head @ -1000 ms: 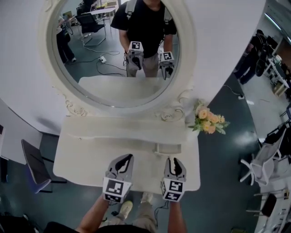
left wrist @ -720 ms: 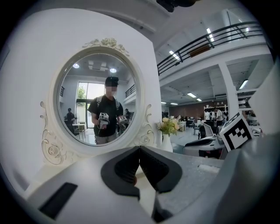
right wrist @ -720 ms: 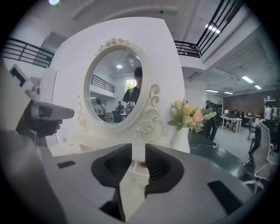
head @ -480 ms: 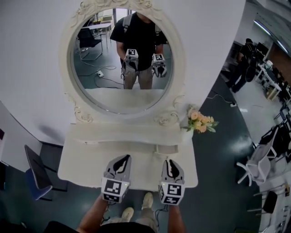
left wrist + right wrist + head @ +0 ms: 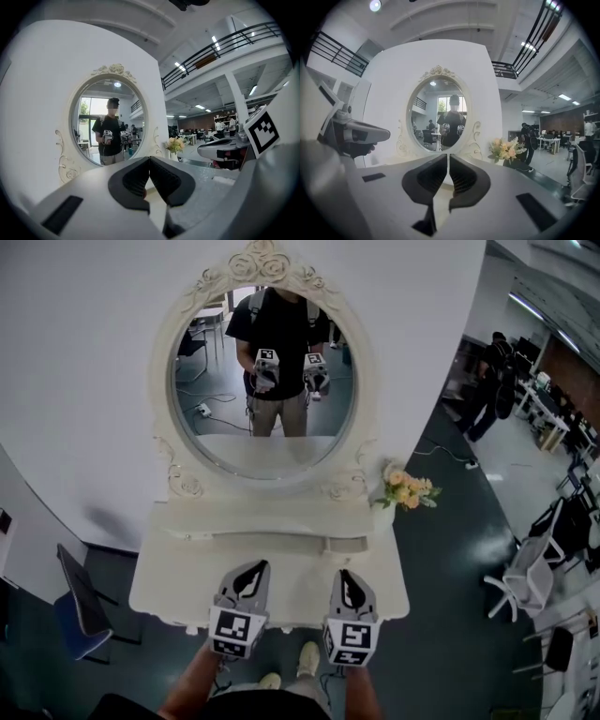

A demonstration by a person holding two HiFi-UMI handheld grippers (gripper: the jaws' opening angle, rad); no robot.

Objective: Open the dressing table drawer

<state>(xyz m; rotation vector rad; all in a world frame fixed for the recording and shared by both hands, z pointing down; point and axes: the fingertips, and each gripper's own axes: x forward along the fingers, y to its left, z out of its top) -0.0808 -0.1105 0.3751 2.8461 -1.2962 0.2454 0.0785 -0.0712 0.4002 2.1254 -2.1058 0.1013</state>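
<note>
**A:** Where's the drawer he's meant to open?

**B:** On the dressing table, in the raised ledge under the mirror, right of the middle. It's that small flat front. The flowers stand just off to its right.

**A:** Which way does it lie?

**B:** Its long side runs left to right along the ledge, and its front faces him. I'd guess it slides straight out over the tabletop, towards him.

**A:** And the claws?

**B:** Both hang over the near edge of the table, well apart from the drawer. The left gripper has its jaws pressed together on nothing. The right gripper is closing, only a thin slit left between its jaws, and nothing in there either.

**A:** So what could go wrong?

**B:** I can't make out a knob from here. If he goes in with a closed claw, he'll just bump the front and catch nothing. If he pulls off to one side instead of straight, a shallow drawer like that could jam. And if the right one swings wide, it could clip the flowers.
</note>
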